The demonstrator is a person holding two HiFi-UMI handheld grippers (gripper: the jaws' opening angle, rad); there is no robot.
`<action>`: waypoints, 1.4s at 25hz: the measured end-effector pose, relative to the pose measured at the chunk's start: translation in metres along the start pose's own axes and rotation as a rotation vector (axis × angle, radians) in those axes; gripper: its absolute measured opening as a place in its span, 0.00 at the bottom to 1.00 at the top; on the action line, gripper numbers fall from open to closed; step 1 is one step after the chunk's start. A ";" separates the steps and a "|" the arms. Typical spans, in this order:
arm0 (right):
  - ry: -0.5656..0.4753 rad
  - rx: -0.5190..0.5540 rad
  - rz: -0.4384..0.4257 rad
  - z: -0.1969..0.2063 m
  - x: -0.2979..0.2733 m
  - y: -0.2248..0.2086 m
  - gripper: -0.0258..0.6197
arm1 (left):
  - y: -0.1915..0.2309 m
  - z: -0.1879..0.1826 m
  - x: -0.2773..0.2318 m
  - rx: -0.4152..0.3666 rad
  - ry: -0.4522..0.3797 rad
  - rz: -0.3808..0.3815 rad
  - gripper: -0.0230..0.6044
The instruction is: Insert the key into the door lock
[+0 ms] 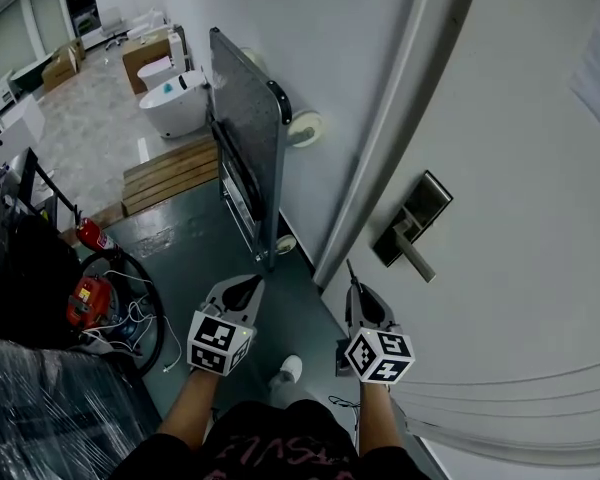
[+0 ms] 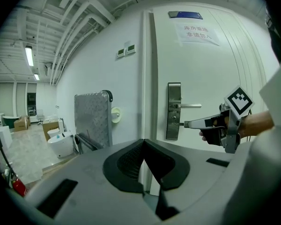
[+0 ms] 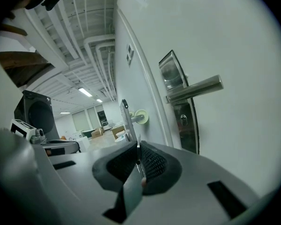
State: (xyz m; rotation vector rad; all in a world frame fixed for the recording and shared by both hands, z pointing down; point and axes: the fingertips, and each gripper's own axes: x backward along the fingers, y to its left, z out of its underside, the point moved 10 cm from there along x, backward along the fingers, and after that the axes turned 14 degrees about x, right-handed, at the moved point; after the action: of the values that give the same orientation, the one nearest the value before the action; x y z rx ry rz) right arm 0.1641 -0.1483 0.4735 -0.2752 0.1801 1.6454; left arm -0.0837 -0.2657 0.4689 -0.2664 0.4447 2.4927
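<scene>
A silver lock plate (image 1: 412, 220) with a lever handle (image 1: 414, 258) is mounted on the white door (image 1: 520, 268). My right gripper (image 1: 354, 290) is shut on a thin metal key (image 1: 349, 271) that points toward the door, left of and below the plate. In the right gripper view the key blade (image 3: 127, 117) sticks out of the shut jaws (image 3: 138, 146); the lock plate (image 3: 179, 108) and its keyhole (image 3: 183, 120) lie to the right, apart from the key. My left gripper (image 1: 243, 290) is shut and empty (image 2: 143, 144), hanging back left of the door edge.
A grey metal panel on wheels (image 1: 248, 118) stands against the wall left of the door frame, with a round door stop (image 1: 305, 128) beside it. A fire extinguisher (image 1: 95, 235), cables, a wooden pallet (image 1: 170, 173) and toilets (image 1: 175, 103) sit further left. A paper sign (image 2: 199, 33) hangs on the door.
</scene>
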 end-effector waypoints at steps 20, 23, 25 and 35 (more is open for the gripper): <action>-0.001 -0.018 -0.058 -0.025 -0.085 -0.039 0.16 | 0.028 -0.050 -0.084 -0.039 0.007 -0.032 0.06; -0.005 -0.015 -0.067 -0.025 -0.091 -0.040 0.16 | 0.027 -0.052 -0.095 -0.047 0.011 -0.025 0.06; -0.003 -0.015 -0.071 -0.025 -0.092 -0.039 0.16 | 0.023 -0.053 -0.099 -0.053 0.015 -0.017 0.06; -0.009 -0.029 -0.054 -0.024 -0.081 -0.041 0.16 | 0.013 -0.063 -0.109 -0.082 0.012 0.025 0.06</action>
State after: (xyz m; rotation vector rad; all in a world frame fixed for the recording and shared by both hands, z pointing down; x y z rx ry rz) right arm 0.2130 -0.2289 0.4754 -0.2928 0.1407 1.5960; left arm 0.0025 -0.3552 0.4449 -0.3107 0.3533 2.5384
